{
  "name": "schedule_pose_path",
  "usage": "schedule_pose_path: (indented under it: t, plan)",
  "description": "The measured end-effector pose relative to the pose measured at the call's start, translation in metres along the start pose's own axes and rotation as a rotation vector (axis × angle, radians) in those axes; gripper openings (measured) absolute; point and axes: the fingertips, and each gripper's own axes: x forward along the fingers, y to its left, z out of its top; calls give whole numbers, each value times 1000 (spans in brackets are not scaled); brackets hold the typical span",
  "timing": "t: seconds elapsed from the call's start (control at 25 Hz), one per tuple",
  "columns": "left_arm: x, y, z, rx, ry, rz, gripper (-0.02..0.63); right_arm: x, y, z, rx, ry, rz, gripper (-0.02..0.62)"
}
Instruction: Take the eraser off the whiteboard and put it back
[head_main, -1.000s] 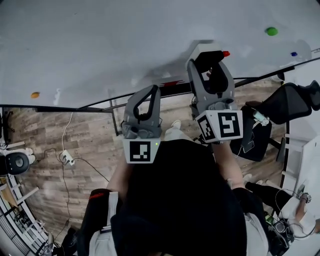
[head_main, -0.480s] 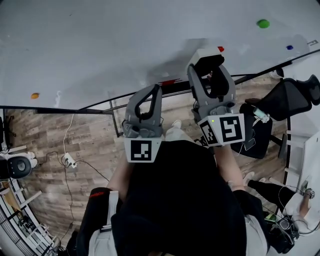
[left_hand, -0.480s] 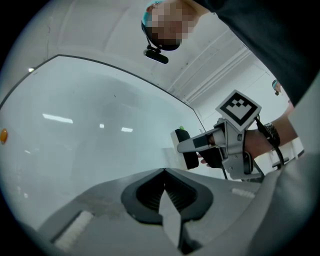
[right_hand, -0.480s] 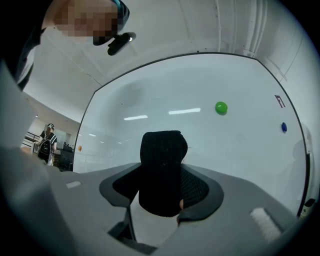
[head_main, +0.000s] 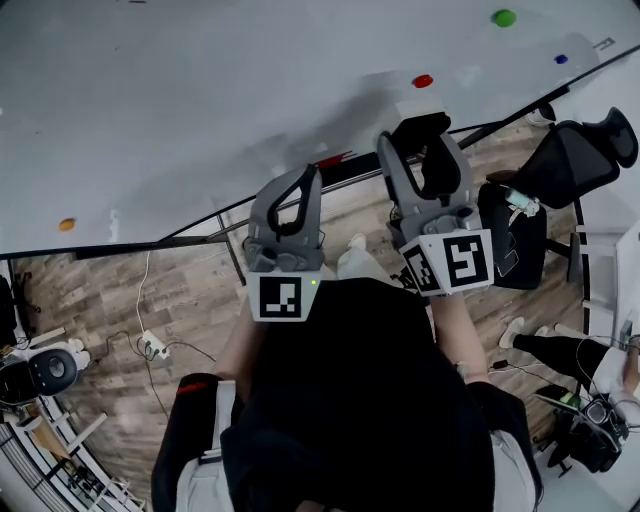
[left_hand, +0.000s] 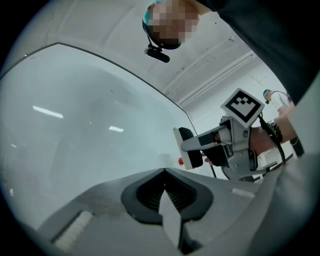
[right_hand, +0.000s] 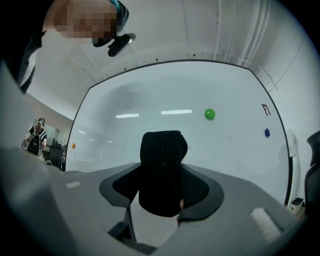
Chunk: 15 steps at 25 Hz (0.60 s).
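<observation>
The eraser (head_main: 421, 129), a white block with a black felt face, sits between the jaws of my right gripper (head_main: 420, 135), which is shut on it. It is held just in front of the whiteboard (head_main: 200, 100); whether it touches the board I cannot tell. In the right gripper view the black felt of the eraser (right_hand: 162, 170) faces the camera and fills the gap between the jaws. The left gripper view shows the eraser (left_hand: 191, 148) from the side, white part toward the board. My left gripper (head_main: 308, 176) hangs lower left of it, shut and holding nothing.
On the board sit a red magnet (head_main: 423, 81), a green magnet (head_main: 505, 17), a blue magnet (head_main: 561, 59) and an orange one (head_main: 66, 225). The board's lower rail (head_main: 350, 165) runs below the grippers. A black office chair (head_main: 575, 165) stands right; cables and a power strip (head_main: 152, 345) lie on the floor.
The right gripper with the eraser has shifted along the board: the red magnet, beside the eraser's tip before, now lies apart above it. The left gripper has hardly moved.
</observation>
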Motion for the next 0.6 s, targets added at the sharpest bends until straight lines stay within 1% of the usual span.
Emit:
schedule_pose_path:
  t: [0.2,0.4,0.6]
  plan:
    - [-6,-5,-2,16,15,-48,2,-14,6,2,-11,-4,-30,229]
    - [-13,-7,-1,6,0,-66,2,-29,12,-3,-1,-5,-55,229]
    - [-22,-8,8,22,-22,-90,2,-47,21,-2,-5,-9,-78,229]
